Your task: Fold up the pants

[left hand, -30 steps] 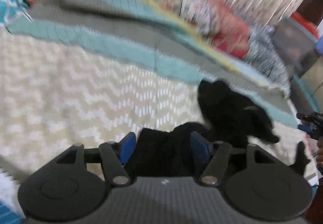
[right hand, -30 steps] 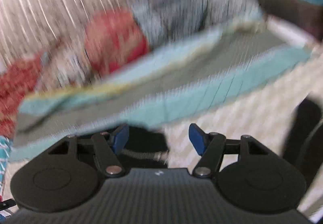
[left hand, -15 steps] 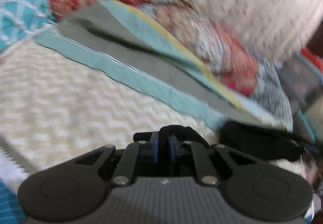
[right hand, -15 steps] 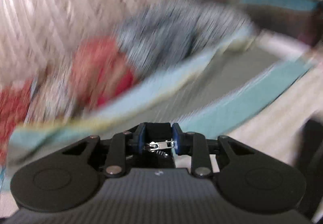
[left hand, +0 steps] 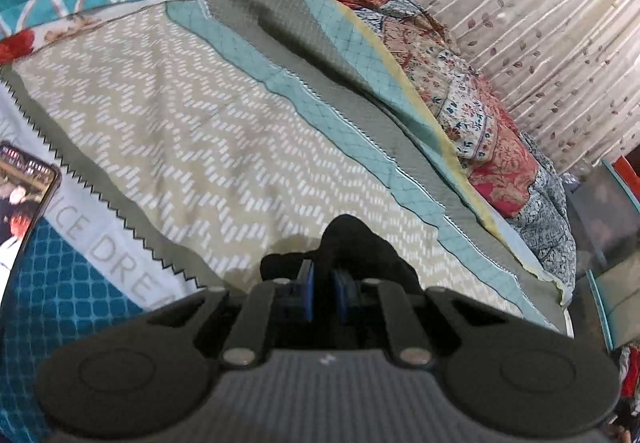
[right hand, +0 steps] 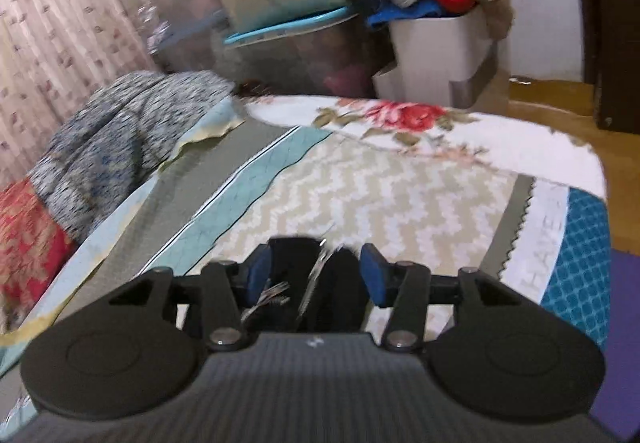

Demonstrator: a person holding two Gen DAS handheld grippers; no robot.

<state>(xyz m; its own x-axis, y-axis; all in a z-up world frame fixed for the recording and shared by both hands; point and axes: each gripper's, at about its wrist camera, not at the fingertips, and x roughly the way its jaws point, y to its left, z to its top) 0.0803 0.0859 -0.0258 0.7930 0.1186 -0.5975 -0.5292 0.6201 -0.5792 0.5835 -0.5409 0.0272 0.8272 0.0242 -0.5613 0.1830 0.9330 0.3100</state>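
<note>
Your 2 claws are working the black pants over the bed.

The bed [left hand: 208, 131], in its chevron quilt, is filling both views, with a patterned curtain [left hand: 532, 15] hanging behind it and a white laundry bin [right hand: 436, 55] standing past its foot. The pants [left hand: 356, 247] are bunching just above the quilt at your claws. Your left claw [left hand: 322, 295] is clamping together on a black fold. Your right claw [right hand: 316, 275] is standing apart, with the zipper [right hand: 316, 275] end of the pants lying between its blue pads [right hand: 374, 279].
</note>
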